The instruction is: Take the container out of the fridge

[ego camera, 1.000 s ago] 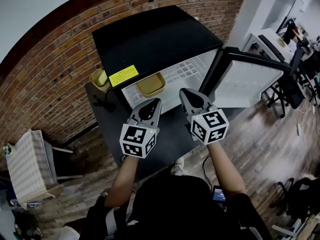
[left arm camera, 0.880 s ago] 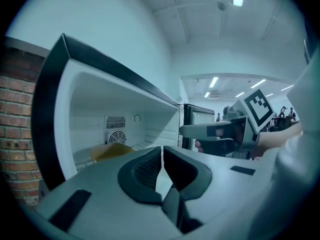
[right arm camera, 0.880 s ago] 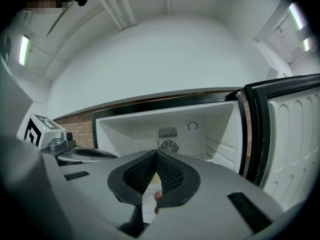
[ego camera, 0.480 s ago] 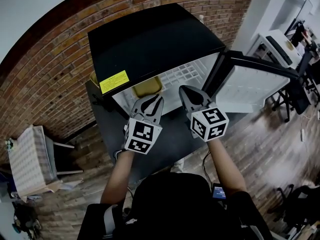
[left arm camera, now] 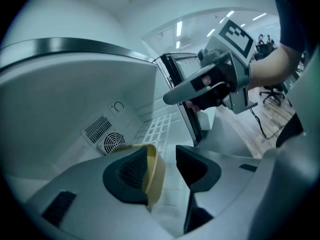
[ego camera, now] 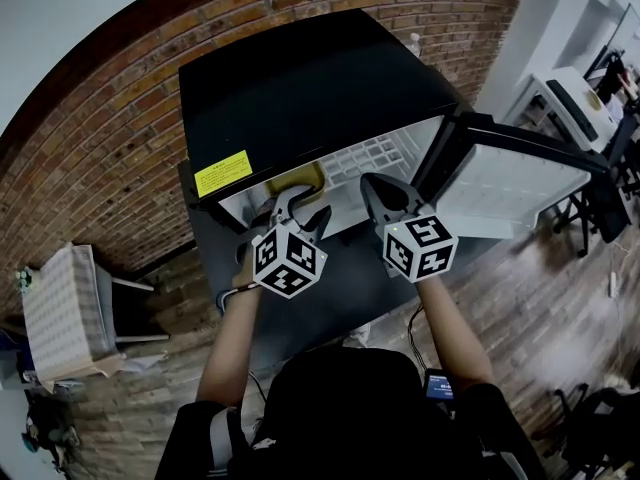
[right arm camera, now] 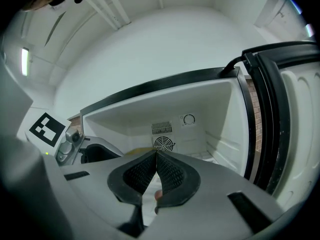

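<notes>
A black mini fridge (ego camera: 300, 78) stands with its door (ego camera: 510, 173) swung open to the right. A yellow container (ego camera: 300, 179) sits at the left front of its white inside. My left gripper (ego camera: 302, 208) is at the fridge mouth, rolled sideways; its jaws have just been opening. In the left gripper view the container's rim (left arm camera: 154, 171) stands between the open jaws of the left gripper (left arm camera: 162, 166), close to the left pad, and is not squeezed. My right gripper (ego camera: 385, 196) hovers shut beside it, with nothing held. Its closed jaws (right arm camera: 156, 156) point at the fridge's back wall (right arm camera: 200, 114).
The open door blocks the right side. The fridge stands on a dark platform (ego camera: 330, 288) against a brick wall (ego camera: 120, 108). A small cloth-covered table (ego camera: 60, 308) is at the left. Desks and chairs (ego camera: 590, 78) are far right. A fan grille (left arm camera: 112, 141) is on the fridge's back wall.
My left gripper moved forward and down to the fridge opening, rolled over, and its jaws went from shut to open around the container's rim. The right gripper shifted slightly and stayed shut.
</notes>
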`<state>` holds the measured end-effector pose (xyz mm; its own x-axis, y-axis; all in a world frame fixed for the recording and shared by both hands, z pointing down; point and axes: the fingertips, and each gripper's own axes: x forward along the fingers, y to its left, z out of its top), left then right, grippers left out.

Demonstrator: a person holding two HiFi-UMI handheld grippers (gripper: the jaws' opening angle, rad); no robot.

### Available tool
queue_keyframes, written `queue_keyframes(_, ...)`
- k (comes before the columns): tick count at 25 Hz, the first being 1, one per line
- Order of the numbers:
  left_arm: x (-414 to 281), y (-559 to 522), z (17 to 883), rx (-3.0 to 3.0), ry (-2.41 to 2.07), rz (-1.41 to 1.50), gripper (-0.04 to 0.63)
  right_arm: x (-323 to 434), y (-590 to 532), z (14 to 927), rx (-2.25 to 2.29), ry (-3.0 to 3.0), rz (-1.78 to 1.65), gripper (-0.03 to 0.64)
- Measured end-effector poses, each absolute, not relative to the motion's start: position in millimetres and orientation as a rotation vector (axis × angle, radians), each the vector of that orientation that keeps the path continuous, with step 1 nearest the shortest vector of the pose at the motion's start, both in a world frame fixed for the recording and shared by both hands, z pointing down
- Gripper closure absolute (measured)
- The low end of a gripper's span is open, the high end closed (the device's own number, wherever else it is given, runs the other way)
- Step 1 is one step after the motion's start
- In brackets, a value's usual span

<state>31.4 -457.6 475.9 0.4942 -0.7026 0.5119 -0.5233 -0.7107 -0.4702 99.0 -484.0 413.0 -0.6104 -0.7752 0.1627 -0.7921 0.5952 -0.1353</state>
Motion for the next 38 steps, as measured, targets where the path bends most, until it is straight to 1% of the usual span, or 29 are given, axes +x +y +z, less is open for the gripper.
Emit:
queue_keyframes(18,32.1,-477.9,501.2,-2.291,0.981,-1.295,0.426,102.3,-505.5,432.4,1.286,-2.730,0.367,0.577)
queue_keyframes(19,31.6,-478.2,501.2,-2.276,0.980,-1.303,0.432,102.4,-506.0,433.2,1.285,-2.729,0.369,0.577)
queue_keyframes(23,28.8,-479.3,499.6,-2.190,0.962,-1.346,0.497,102.4,-507.0,436.5,1.277,-2.727,0.384,0.577)
queue_keyframes(26,27.1,-480.6,498.8,-2.192,0.975,-1.353,0.526,102.2,-507.3,438.5,1.275,-2.723,0.389,0.577)
queue_keyframes(38,29.4,-472.9,498.0,-2.207,0.926,-1.381,0.549,102.5,-503.7,438.9,1.285,-2.713,0.389,0.577)
